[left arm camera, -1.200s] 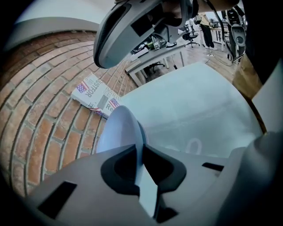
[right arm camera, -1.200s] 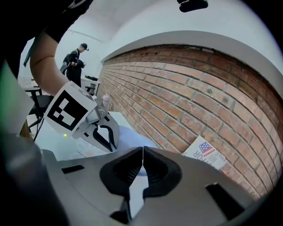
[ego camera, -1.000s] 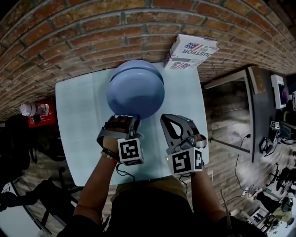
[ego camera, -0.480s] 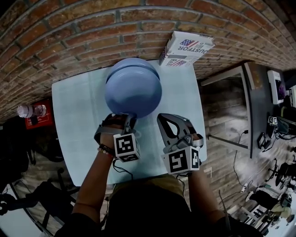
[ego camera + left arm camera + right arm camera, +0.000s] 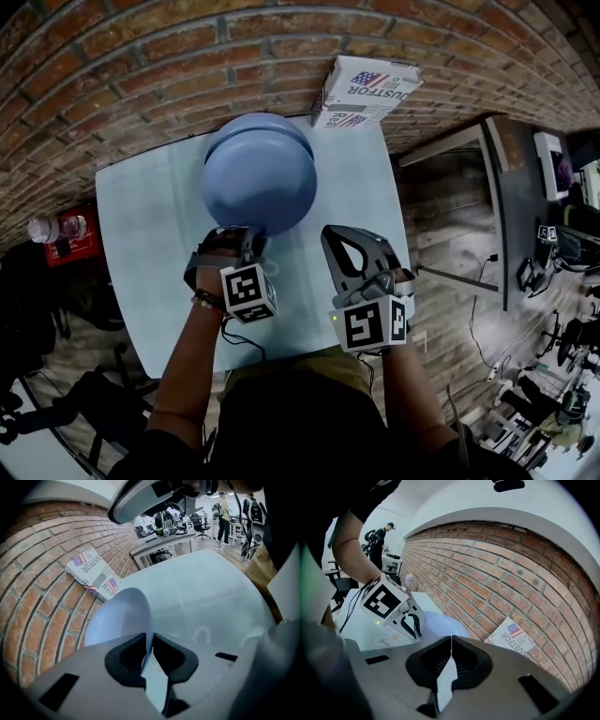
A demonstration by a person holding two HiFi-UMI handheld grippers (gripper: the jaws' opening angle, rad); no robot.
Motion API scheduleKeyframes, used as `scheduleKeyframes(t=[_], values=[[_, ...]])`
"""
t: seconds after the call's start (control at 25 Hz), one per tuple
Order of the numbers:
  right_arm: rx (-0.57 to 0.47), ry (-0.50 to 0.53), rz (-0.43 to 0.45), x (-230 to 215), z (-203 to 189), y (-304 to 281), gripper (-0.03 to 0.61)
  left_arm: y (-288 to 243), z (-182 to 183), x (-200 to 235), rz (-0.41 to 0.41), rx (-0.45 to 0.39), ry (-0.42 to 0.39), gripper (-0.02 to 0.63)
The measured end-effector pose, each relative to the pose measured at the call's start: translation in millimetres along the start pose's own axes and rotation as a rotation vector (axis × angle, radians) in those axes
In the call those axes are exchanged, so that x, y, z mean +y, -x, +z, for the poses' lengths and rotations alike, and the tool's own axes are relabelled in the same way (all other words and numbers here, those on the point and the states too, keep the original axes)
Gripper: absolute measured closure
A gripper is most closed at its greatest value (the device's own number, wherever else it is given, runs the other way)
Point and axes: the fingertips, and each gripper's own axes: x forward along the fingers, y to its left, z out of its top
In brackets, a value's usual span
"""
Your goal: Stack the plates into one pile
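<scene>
left gripper [image 5: 148, 641]: jaws just opening, slack around near rim of top plate [image 5: 260, 178], likely to let it settle on pile [image 5: 253, 124] at far end of table [image 5: 155, 244] | right gripper [image 5: 451, 644]: clenched, empty, parked aside

From my head camera the light falls even and fairly bright on the pale table [image 5: 150, 244]. The blue plate [image 5: 260, 178] carries a soft sheen with no hard glare, while the lower left corner lies dark. Fisheye bends the brick wall [image 5: 141, 84] into arcs. Both gripper views go black at the corners, their near foreground is soft, and the ceiling [image 5: 454, 498] washes out white.
</scene>
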Motion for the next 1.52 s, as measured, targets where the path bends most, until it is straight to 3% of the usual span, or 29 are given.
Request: scheduleKeyframes(t=[0.56,0.8,1.52], values=[[-0.005,0.011,0.017,13,-2,1,0.543,9,-2,6,0.076,-0.031,0.038,0.506],[0.000,0.010,0.024,23,-3,4,0.543,15,-6,-1,0.060,-0.019,0.044,0.505],[0.003,-0.018,-0.009,37,-4,23,0.543,32,-8,-7,0.117,-0.042,0.026,0.505]])
